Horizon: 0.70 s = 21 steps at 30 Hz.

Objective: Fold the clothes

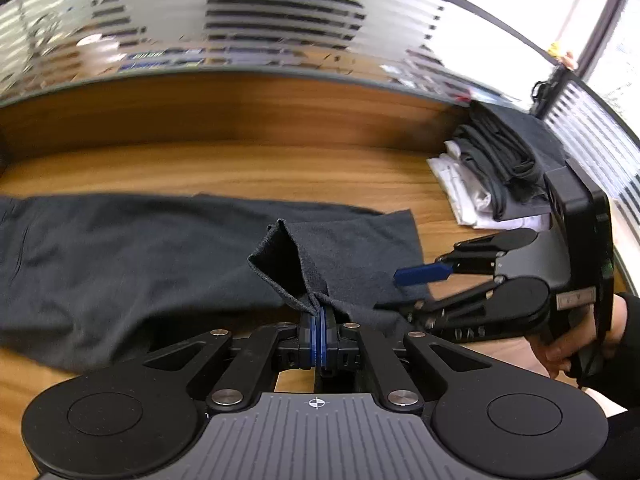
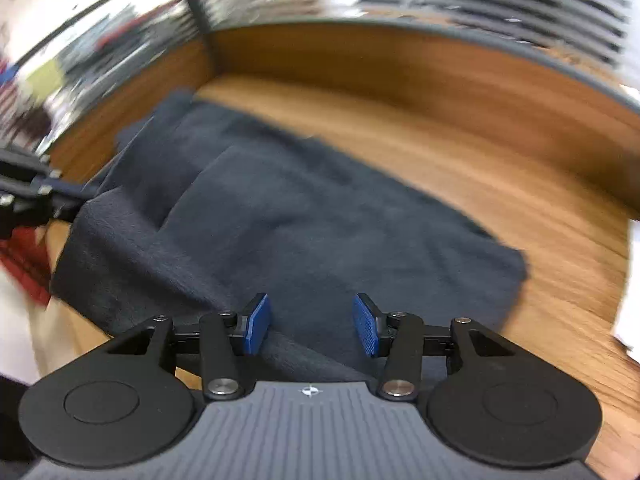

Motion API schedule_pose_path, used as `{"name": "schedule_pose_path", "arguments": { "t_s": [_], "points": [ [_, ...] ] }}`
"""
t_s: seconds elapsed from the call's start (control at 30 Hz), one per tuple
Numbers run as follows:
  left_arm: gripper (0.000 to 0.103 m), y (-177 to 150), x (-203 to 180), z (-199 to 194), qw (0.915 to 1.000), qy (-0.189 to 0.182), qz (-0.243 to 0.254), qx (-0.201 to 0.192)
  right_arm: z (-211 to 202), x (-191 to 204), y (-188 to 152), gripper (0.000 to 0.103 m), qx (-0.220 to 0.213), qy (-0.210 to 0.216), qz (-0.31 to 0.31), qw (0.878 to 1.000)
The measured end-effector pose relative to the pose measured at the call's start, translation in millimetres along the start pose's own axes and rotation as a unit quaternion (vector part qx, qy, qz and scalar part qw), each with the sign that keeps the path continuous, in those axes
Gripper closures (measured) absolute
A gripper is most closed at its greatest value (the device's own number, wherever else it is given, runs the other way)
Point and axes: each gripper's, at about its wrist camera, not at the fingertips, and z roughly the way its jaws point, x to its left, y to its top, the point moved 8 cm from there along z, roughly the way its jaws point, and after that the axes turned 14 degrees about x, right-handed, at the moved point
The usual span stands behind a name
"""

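Garment (image 1: 140,256) lay mid-frame on the surface (image 1: 240,168); left claw (image 1: 319,320) pinched its corner to fold, right claw (image 2: 312,322) gaped wide, empty, above it.

Dark garment (image 1: 140,248): matt, slightly fuzzy knit cloth. Table (image 1: 240,168): smooth wood-grain with a soft sheen. Left gripper (image 1: 319,332): matt black plastic, blue ribbed pads, bright metal rivets.
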Motion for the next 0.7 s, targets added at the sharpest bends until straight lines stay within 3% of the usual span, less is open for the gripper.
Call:
{"name": "schedule_pose_path", "arguments": {
  "t_s": [0.1,0.23,0.5,0.7],
  "points": [
    [0.099,-9,5,1,0.9998,0.003,-0.02,0.0,10,20,-5,0.048,0.023,0.016,-0.032,0.999],
    [0.099,-14,4,0,0.9992,0.003,-0.039,-0.004,17,46,-11,0.035,0.034,0.022,-0.073,0.997],
    [0.099,-26,7,-4,0.9981,0.001,-0.062,-0.008,9,81,0,0.03,0.014,0.03,-0.129,0.991],
    [0.099,-34,9,-7,0.9979,0.001,-0.064,-0.01,-9,74,8,0.031,-0.003,0.071,-0.077,0.994]
  ]
}}
